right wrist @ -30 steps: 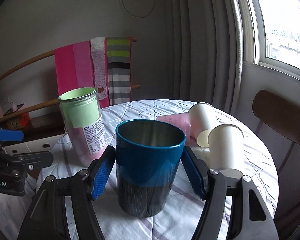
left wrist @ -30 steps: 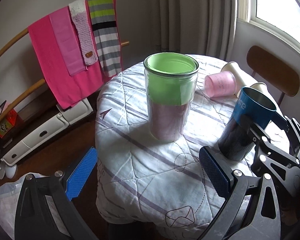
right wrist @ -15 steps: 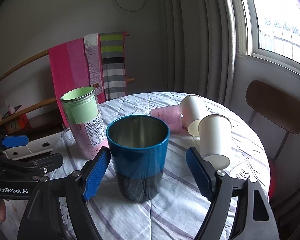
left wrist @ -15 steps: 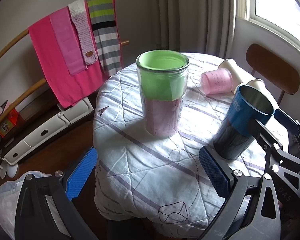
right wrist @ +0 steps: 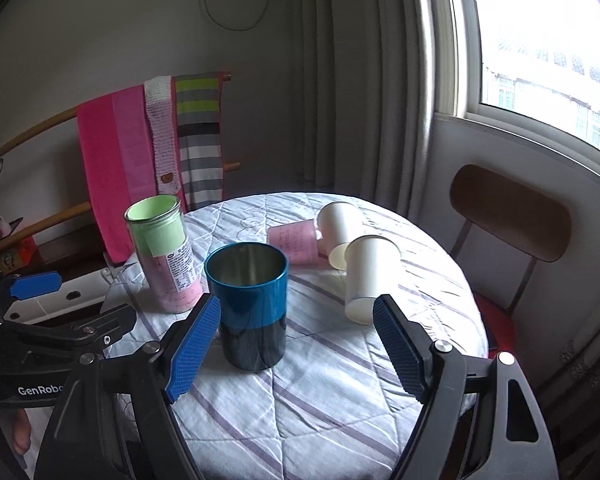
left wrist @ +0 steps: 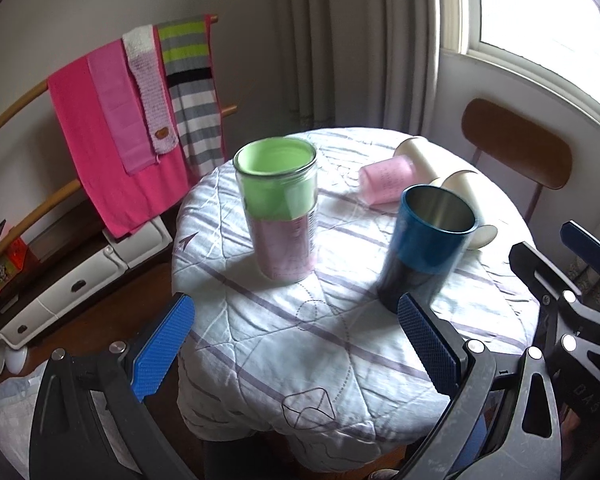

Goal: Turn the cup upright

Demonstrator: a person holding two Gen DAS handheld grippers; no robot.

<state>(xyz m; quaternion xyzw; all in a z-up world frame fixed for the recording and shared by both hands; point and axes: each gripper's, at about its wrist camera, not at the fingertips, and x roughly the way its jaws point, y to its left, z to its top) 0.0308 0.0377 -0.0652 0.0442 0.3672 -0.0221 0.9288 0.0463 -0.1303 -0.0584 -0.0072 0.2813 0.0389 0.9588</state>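
From the left wrist view, the blue cup (left wrist: 428, 240) stands upright on the round tabletop (left wrist: 340, 340), with its open mouth facing up. It looks a bit blurry here. The left gripper (left wrist: 296, 344) is spread wide apart and holds nothing. It hangs near the front edge of the tabletop, on the near side of the blue cup. To the left of the blue cup stands a tall glass jar (left wrist: 280, 208) with green and pink paper inside. Behind the blue cup lies a pink cup (left wrist: 384, 180) on its side, and next to it a white paper cup (left wrist: 416, 152) lies on its side too. The right gripper (left wrist: 572, 280) shows at the right edge, off to the right of the blue cup.

From the right wrist view, the blue cup (right wrist: 250, 304) stands upright between the two blue pads of the right gripper (right wrist: 296, 344). The gripper is wide apart, and it is not squeezing the cup. To the right of the blue cup another white cup (right wrist: 368, 280) stands upside down. Behind the blue cup lie the pink cup (right wrist: 294, 240) and the white paper cup (right wrist: 338, 228). The glass jar (right wrist: 164, 256) stands to its left.
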